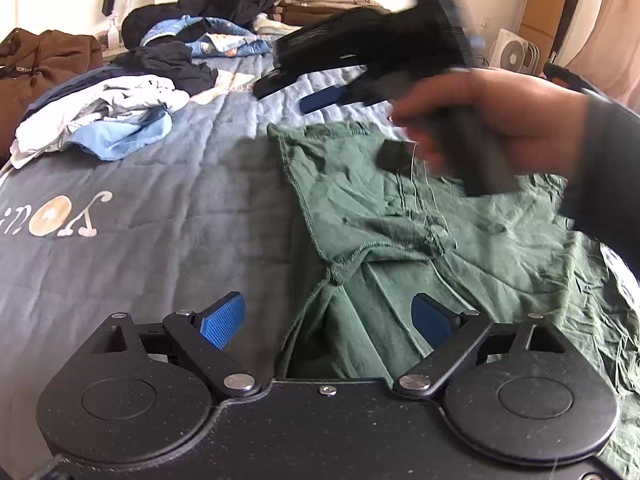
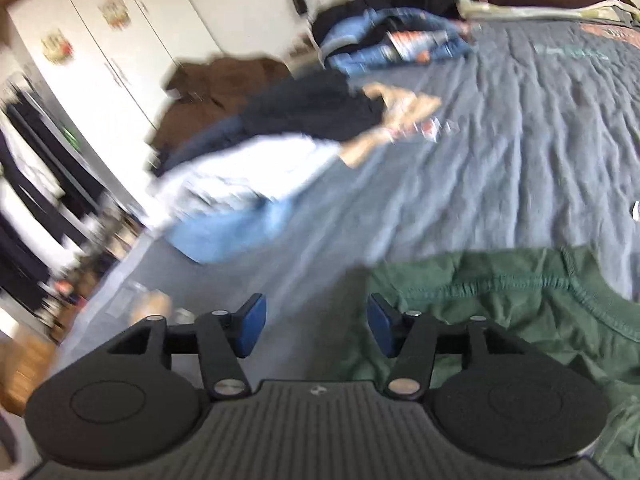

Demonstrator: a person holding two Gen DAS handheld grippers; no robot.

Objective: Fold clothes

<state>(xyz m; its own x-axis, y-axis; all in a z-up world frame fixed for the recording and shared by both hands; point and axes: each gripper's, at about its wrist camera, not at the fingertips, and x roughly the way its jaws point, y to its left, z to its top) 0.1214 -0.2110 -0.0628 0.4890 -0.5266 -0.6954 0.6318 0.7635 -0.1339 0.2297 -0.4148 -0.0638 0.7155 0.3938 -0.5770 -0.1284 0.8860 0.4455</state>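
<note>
Your green garment (image 1: 460, 240) lies spread but rumpled on the grey-blue bed cover (image 1: 160, 208), on the near right part of the bed, probably laid out there so its edges can be reached for folding. In the left wrist view its long axis seems to run from the near edge away toward the far piles, with 1 hemmed edge pointing at the headboard side. Your left gripper (image 1: 328, 320) hangs wide open over its near edge, gripping nothing; your right gripper (image 2: 316, 326), also open and empty, hovers beside its left border. Loose clothes (image 1: 104, 120) wait well apart.
</note>
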